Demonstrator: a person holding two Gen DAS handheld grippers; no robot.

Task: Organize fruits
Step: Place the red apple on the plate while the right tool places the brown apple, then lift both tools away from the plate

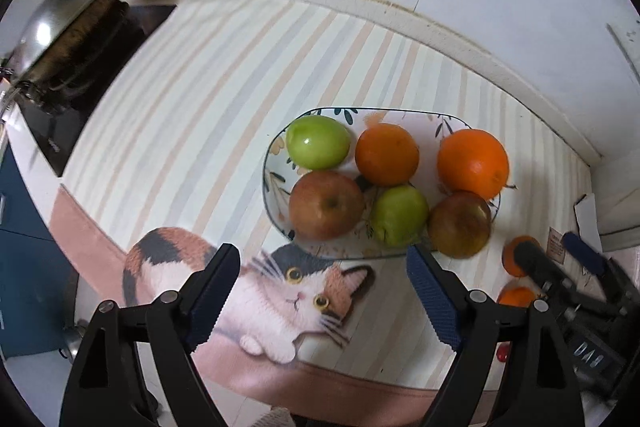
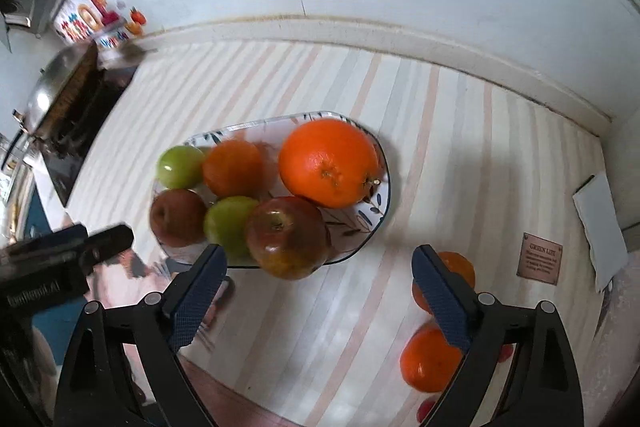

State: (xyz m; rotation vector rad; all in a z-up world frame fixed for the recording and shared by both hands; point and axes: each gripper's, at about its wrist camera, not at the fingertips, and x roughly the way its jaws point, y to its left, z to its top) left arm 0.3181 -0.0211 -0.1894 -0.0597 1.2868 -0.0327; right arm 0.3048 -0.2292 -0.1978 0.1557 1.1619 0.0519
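A brown tag (image 2: 539, 258) on the striped desk (image 2: 460, 147) reads "GREEN LIFE" (smaller lines illegible); left gripper (image 1: 323, 291) and right gripper (image 2: 319, 293) jaws both apart, empty

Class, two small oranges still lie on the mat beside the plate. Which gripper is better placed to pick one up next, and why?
Probably the right gripper: open and empty, with both small oranges beside its right finger. The left gripper, also open, faces the plate.
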